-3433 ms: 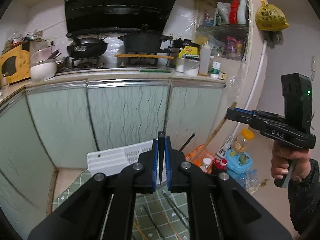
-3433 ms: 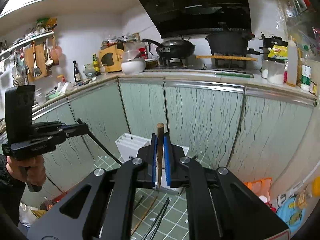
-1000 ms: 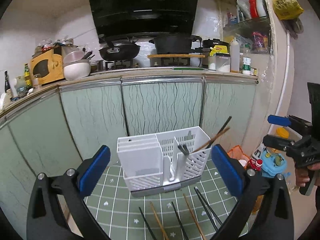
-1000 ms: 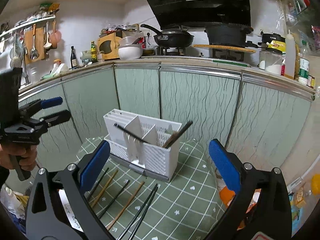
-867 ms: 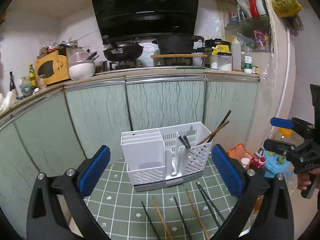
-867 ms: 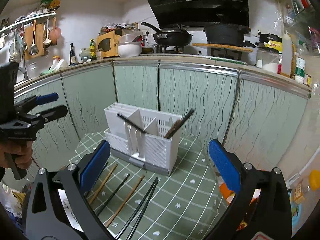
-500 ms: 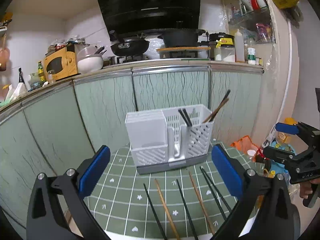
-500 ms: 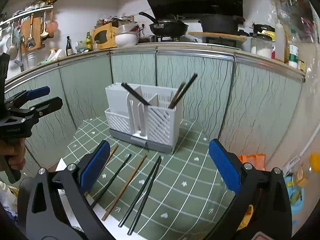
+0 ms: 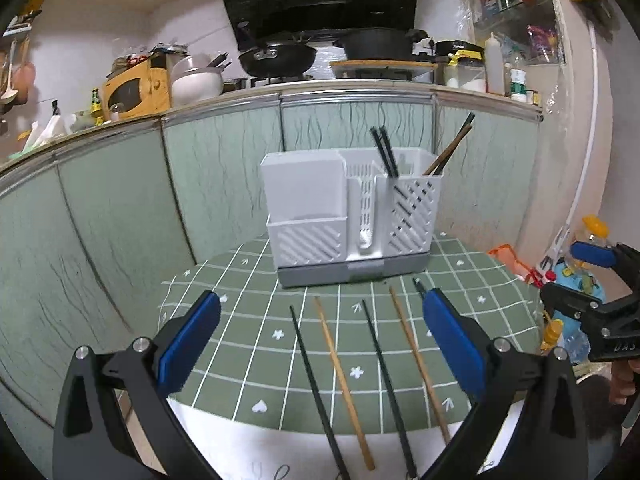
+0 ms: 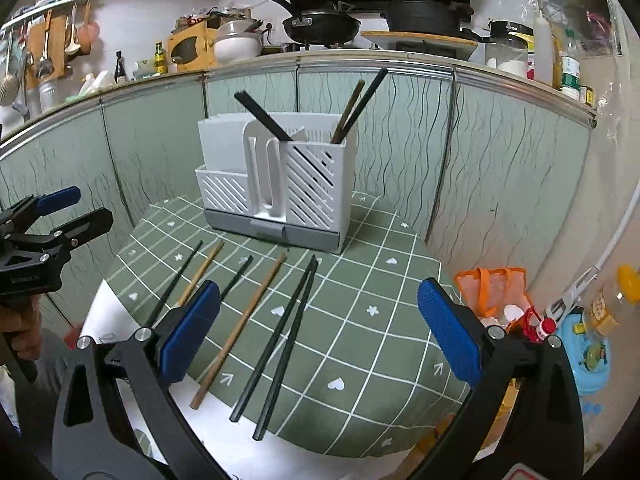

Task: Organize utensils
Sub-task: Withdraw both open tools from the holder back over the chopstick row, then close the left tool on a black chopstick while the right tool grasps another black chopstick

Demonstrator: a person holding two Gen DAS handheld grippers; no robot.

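A white utensil holder (image 9: 352, 216) (image 10: 280, 184) stands at the back of a green checked tablecloth (image 9: 248, 320) (image 10: 360, 320). Black chopsticks (image 9: 384, 152) lean in its middle slot, and a wooden and a black one (image 9: 448, 148) lean in its right compartment. Several loose chopsticks lie in front of it: black (image 9: 316, 384), wooden (image 9: 344, 368), and a black pair (image 10: 280, 340). My left gripper (image 9: 320, 304) is open above them, holding nothing. My right gripper (image 10: 320, 292) is open and also holds nothing.
Green cabinet fronts (image 9: 224, 168) rise close behind the table, with a stove, wok (image 10: 320, 24) and pot on the counter above. An orange bag (image 10: 492, 288) and bottles sit on the floor at the right. The cloth's near edge shows white table.
Both grippers, earlier shut on chopsticks, are now open, and those chopsticks stand in the holder. Both have drawn back and sunk lower, so the loose chopsticks lie nearer.
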